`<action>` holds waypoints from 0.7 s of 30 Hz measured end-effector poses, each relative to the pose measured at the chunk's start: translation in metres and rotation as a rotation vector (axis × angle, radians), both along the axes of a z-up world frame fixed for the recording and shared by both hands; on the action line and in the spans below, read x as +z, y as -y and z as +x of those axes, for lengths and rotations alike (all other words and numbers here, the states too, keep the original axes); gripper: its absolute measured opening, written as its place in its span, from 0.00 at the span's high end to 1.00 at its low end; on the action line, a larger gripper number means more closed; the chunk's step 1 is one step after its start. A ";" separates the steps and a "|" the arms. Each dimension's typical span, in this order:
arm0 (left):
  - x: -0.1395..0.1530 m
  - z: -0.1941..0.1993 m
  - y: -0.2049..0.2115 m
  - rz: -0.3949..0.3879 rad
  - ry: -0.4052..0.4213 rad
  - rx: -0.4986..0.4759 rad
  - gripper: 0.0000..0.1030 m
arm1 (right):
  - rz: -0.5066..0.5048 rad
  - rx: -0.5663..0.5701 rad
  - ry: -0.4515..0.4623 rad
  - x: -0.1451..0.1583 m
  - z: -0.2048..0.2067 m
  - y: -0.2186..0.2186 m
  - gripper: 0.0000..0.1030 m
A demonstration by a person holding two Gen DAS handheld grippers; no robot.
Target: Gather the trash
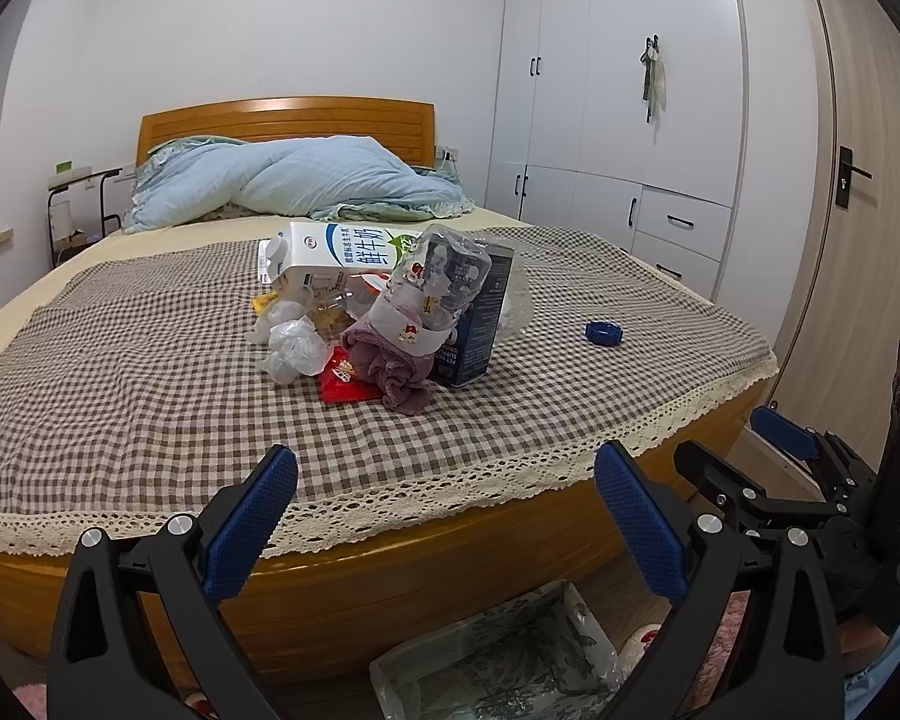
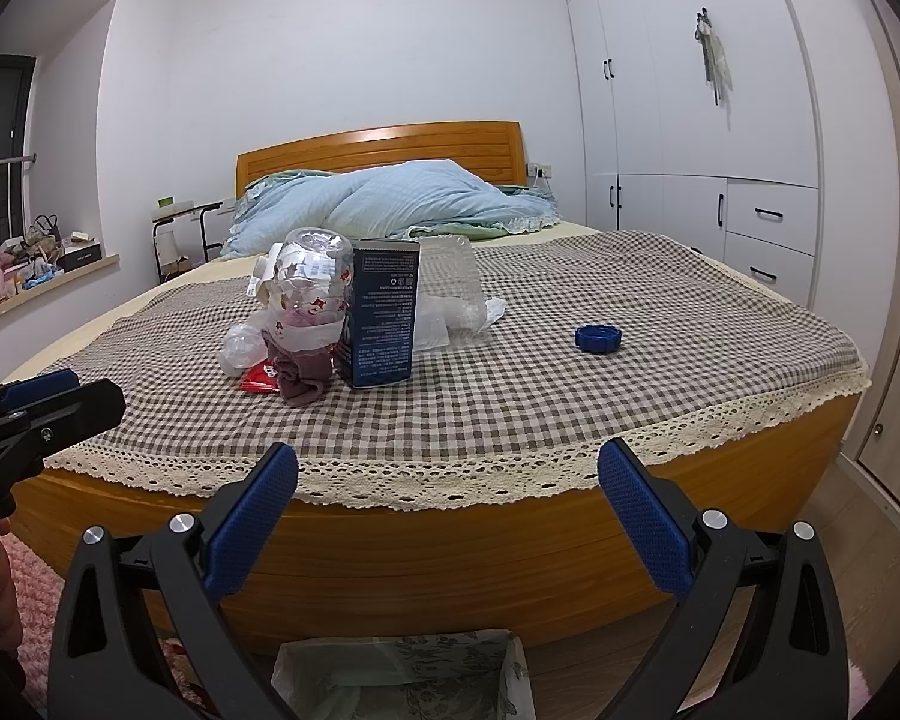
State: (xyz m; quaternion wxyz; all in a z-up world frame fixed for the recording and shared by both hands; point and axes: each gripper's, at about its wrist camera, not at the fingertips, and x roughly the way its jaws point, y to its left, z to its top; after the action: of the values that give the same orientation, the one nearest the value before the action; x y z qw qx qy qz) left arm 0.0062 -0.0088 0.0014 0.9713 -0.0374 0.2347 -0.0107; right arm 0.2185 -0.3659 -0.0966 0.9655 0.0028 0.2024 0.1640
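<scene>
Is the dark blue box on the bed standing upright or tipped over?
Upright. The dark blue box stands on its end on the checked cloth, tall side vertical, with the clear bottle leaning beside it.

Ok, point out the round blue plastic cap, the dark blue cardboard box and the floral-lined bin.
round blue plastic cap [image 2: 598,338]: right wrist view, its top.
dark blue cardboard box [image 2: 384,312]: right wrist view, printed face.
floral-lined bin [image 1: 576,612]: left wrist view, rim.

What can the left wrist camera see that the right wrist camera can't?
Only the left wrist view shows the milk carton lying behind the pile, and the right tongs off to the side. Only the right wrist view shows the windowsill clutter and the left tongs. Both show the blue box, the blue cap, the clear bottle and the lined bin on the floor.
</scene>
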 end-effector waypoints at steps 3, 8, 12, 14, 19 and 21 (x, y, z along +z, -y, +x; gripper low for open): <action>0.000 0.000 0.000 0.000 0.000 -0.001 0.07 | 0.001 0.000 0.000 0.000 0.000 0.000 0.06; 0.000 0.001 0.001 -0.001 0.000 -0.003 0.07 | 0.001 -0.001 0.000 0.000 0.000 0.001 0.06; 0.000 0.001 0.001 -0.003 0.000 -0.004 0.07 | 0.002 0.000 0.000 0.000 0.000 0.000 0.06; 0.000 0.001 0.002 -0.003 0.001 -0.005 0.07 | 0.001 0.000 0.000 0.000 0.000 0.000 0.06; -0.001 0.001 0.002 -0.004 0.002 -0.006 0.07 | 0.002 0.000 0.000 0.000 0.000 0.001 0.06; -0.001 0.001 0.003 -0.004 0.001 -0.007 0.07 | 0.001 0.000 0.000 0.000 0.000 0.001 0.06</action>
State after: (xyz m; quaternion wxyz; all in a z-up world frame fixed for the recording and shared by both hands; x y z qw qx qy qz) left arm 0.0072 -0.0115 0.0004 0.9713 -0.0387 0.2341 -0.0145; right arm 0.2186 -0.3665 -0.0966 0.9654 0.0034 0.2024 0.1643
